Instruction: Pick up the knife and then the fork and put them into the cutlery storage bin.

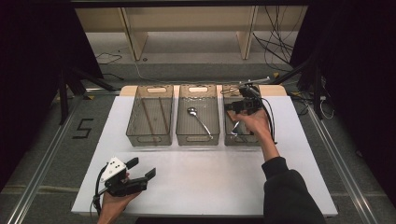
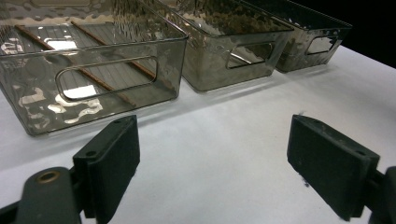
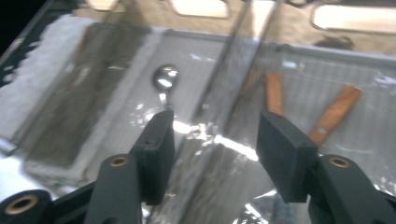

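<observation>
Here, spoon [image 1: 199, 121] diagonal, bowl far-left

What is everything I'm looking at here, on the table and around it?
Table: one, white top, centre.
Bins: three, smoky clear plastic, in a row at the far side: left bin, middle bin, right bin.
Chopsticks: two, brown, in the left bin.
Spoon: one, silver, in the middle bin.
Wooden-handled utensils: two brown handles, in the right bin; their ends are hard to make out.
Cables: several, black, on the floor beyond.
Left gripper: black, jaws open, near the front edge.
Right gripper: black, jaws apart with nothing between them, over the right bin.
</observation>
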Demonstrator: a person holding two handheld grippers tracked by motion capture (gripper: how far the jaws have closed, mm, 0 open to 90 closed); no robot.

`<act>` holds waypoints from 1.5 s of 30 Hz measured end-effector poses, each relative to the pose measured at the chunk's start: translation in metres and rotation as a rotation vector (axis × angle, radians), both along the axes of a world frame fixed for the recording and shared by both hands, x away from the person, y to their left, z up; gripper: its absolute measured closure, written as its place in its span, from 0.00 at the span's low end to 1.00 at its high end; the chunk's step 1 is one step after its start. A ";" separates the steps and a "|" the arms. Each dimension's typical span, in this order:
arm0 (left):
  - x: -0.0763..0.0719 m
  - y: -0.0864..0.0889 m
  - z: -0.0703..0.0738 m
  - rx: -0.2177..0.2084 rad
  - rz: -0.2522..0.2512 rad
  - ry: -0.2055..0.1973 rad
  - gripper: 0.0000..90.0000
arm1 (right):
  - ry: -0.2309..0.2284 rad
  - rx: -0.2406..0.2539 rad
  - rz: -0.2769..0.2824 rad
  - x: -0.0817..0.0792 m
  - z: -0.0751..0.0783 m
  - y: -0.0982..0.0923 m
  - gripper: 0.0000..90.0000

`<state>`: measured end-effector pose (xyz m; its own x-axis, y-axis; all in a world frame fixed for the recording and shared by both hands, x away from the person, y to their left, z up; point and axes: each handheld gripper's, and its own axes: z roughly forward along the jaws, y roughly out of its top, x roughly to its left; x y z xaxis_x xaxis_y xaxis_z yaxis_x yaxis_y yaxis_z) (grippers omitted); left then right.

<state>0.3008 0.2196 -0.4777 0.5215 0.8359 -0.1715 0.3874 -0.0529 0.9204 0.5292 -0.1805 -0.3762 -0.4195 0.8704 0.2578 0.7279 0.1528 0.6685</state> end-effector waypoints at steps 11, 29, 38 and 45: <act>0.000 0.000 -0.001 -0.001 0.002 0.002 0.19 | -0.094 0.058 0.109 -0.043 0.010 0.010 0.44; 0.000 -0.001 -0.001 0.003 -0.004 0.004 0.19 | -0.227 0.136 0.236 -0.108 -0.006 0.010 0.35; -0.001 -0.001 -0.001 0.006 -0.004 0.004 0.19 | -0.283 0.147 0.283 -0.145 -0.027 0.000 0.32; -0.001 -0.003 -0.001 0.017 -0.017 0.006 0.19 | -0.325 0.174 0.293 -0.165 -0.041 -0.012 0.32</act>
<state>0.3002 0.2169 -0.4783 0.5344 0.8298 -0.1609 0.3920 -0.0747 0.9169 0.3640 -0.1930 -0.4174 -0.7245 0.6584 0.2042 0.4195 0.1860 0.8885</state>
